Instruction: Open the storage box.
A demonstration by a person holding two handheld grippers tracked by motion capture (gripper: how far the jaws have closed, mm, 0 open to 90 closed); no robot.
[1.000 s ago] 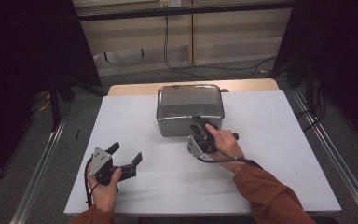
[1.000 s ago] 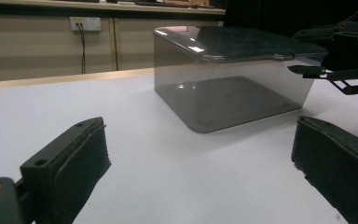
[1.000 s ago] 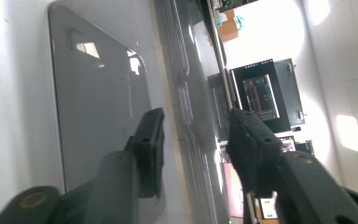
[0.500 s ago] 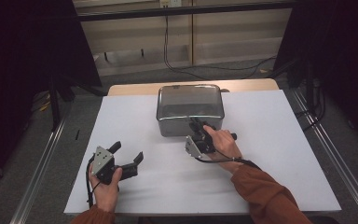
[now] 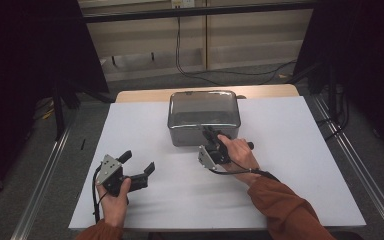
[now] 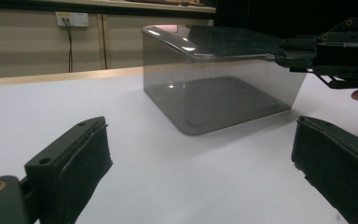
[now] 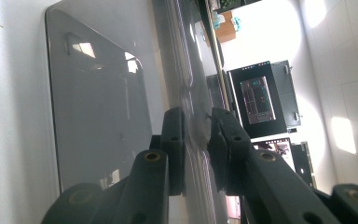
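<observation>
Right tool (image 5: 210,134) clamped on smoky clear box (image 5: 203,116) wall; tips half hidden behind it

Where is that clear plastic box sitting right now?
In the high view the clear box sits at the table's far middle, its near wall pinched by the right gripper.

The box (image 5: 203,116) was smoky grey and see-through, its rim catching pale glints. The tabletop (image 5: 290,150) was plain white, with a tan wooden edge at the far side. Both tongs, left (image 5: 139,167) and right (image 5: 209,131), were black with dark pads. The sleeves (image 5: 290,212) were rust orange.
</observation>
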